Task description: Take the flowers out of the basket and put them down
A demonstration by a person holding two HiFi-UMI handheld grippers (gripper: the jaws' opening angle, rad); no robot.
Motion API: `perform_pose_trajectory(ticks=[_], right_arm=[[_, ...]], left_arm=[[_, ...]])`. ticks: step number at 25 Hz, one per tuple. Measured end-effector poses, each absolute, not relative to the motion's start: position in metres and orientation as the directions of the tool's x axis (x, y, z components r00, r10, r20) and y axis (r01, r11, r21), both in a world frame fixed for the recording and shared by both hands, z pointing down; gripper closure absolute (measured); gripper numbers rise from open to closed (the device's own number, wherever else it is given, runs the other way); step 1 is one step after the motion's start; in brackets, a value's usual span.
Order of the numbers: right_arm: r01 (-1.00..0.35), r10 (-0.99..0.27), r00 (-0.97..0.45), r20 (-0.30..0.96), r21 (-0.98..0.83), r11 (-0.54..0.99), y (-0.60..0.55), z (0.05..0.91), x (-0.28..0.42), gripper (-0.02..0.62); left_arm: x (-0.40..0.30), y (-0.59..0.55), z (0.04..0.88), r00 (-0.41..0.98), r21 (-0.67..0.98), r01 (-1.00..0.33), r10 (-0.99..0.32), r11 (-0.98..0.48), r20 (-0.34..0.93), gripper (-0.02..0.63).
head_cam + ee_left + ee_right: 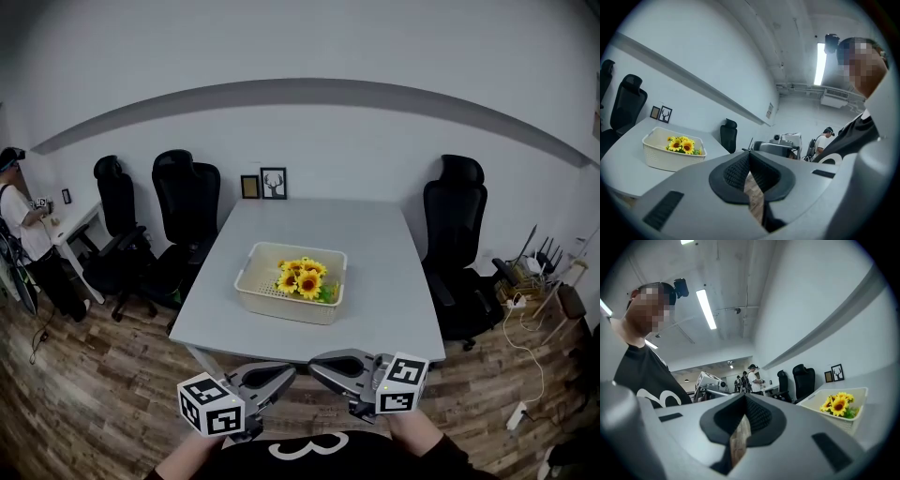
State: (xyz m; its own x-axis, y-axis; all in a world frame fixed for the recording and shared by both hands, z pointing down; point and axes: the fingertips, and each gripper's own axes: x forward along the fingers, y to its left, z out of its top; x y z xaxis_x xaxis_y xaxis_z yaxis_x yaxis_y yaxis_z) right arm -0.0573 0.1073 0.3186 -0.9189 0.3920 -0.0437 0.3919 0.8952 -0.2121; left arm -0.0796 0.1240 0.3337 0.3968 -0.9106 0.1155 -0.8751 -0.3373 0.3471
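Both grippers are hanging low at 6 o'clock in the head view, off the near edge of the square grey table (370, 246). The left gripper (289, 372) is showing its jaws pressed together at the tips with nothing between them, and the right gripper (315, 362) is doing the same, pinching nothing. Dead ahead at 12 o'clock, the cream perforated plastic basket (281, 307) is sitting in the middle of the table. The bunch of yellow sunflowers with green leaves (302, 278) is lying inside it, toward its 3 o'clock side. A bare strip of tabletop is lying between the grippers and the basket.

Two black high-backed office chairs (184, 211) are standing at the table's 10 o'clock, and a third black chair (454, 234) at 3 o'clock. Two small framed pictures (263, 184) are leaning against the wall at the far edge. A person in a white top (26, 234) is standing far off at 9 o'clock, and white cables (521, 347) are trailing over the wood-plank floor (84, 375) at 4 o'clock.
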Motion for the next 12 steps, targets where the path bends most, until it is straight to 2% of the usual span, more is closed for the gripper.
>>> perform_pose_trajectory(ticks=[12], right_arm=[[0.393,0.395,-0.918,-0.041,-0.239,0.888,0.030,0.327,-0.043,0.588]], left_arm=[[-0.058,0.051,0.333,0.384,0.324,-0.887,-0.915,-0.329,0.124,0.593]])
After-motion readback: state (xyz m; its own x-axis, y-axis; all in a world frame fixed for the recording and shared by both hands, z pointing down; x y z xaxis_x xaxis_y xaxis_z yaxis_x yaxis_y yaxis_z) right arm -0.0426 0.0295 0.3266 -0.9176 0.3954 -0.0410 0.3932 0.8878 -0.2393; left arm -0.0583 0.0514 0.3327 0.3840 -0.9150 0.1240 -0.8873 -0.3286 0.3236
